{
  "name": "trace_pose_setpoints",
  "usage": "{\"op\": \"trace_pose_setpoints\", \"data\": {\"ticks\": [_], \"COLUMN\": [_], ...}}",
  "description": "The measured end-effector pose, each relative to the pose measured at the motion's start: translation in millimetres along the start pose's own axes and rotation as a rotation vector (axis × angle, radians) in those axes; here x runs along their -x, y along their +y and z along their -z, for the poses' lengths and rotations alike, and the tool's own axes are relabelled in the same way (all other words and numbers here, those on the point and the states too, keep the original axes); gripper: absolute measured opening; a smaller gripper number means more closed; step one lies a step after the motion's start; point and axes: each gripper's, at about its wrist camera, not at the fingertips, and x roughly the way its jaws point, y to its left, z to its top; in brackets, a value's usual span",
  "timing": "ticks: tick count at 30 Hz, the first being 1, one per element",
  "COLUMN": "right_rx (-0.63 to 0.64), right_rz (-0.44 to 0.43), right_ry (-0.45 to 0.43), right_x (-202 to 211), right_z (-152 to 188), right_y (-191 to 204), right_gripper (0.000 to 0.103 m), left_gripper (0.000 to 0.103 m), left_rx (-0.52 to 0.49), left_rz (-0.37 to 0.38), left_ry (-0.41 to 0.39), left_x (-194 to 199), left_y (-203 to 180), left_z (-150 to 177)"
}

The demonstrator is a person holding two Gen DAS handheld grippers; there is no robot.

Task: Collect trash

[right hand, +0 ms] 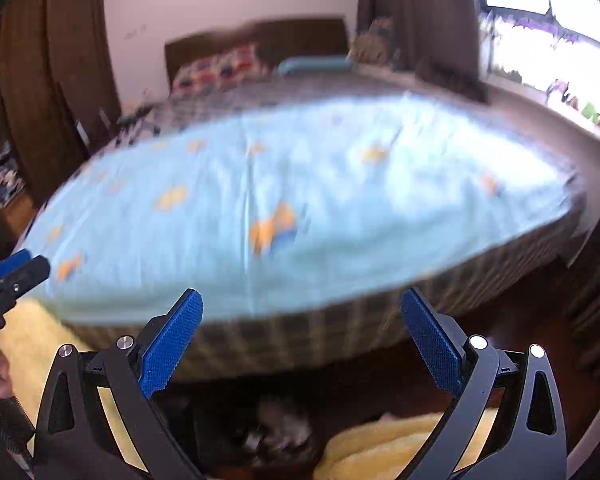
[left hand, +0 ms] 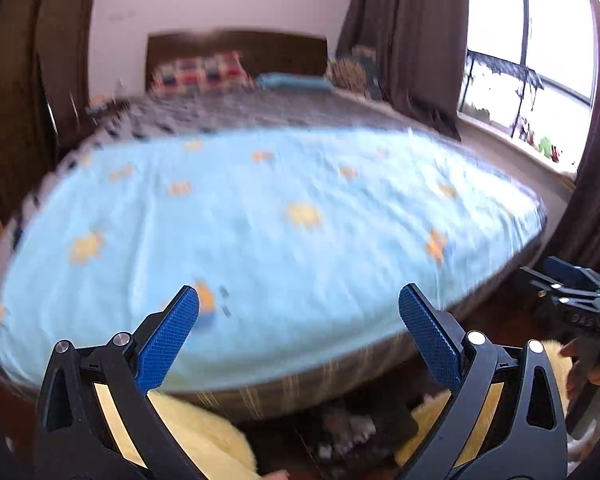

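Note:
Both views are motion-blurred. My left gripper (left hand: 299,300) is open and empty, held above the foot of a bed (left hand: 260,220) with a light blue sheet with orange figures. My right gripper (right hand: 301,302) is open and empty over the same bed (right hand: 300,200). The right gripper also shows at the right edge of the left wrist view (left hand: 568,288); the left one shows at the left edge of the right wrist view (right hand: 8,272). A dark container with blurred crumpled bits (left hand: 344,428) sits on the floor below the bed's foot, also in the right wrist view (right hand: 276,428). No trash shows on the bed.
Pillows (left hand: 204,70) and a dark headboard (left hand: 236,46) are at the far end. Brown curtains (left hand: 412,32) and a bright window (left hand: 528,60) are on the right, a wardrobe (right hand: 48,60) on the left. Yellow fuzzy fabric (left hand: 204,436) lies beneath the grippers.

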Motion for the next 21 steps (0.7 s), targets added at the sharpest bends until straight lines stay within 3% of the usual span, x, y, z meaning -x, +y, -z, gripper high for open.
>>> {"op": "trace_pose_setpoints", "data": {"ticks": [6, 9, 14, 21], "right_rx": [0.019, 0.028, 0.013, -0.006], "right_rz": [0.048, 0.07, 0.087, 0.123], "right_ry": [-0.244, -0.321, -0.368, -0.384], "right_x": [67.9, 86.4, 112.1, 121.5], "right_z": [-41.6, -48.7, -54.2, -45.5], "right_y": [2.9, 8.8, 12.0, 10.0], "right_gripper": [0.1, 0.1, 0.1, 0.1], "left_gripper": [0.095, 0.095, 0.095, 0.095], "left_rx": [-0.02, -0.028, -0.04, -0.038], "left_rz": [-0.023, -0.036, -0.069, -0.074], "left_ry": [-0.171, -0.251, -0.329, -0.337], "left_x": [48.5, 75.9, 102.9, 110.3], "left_y": [-2.6, -5.1, -8.8, -11.1], "left_z": [-32.4, -46.3, -54.7, -48.4]}}
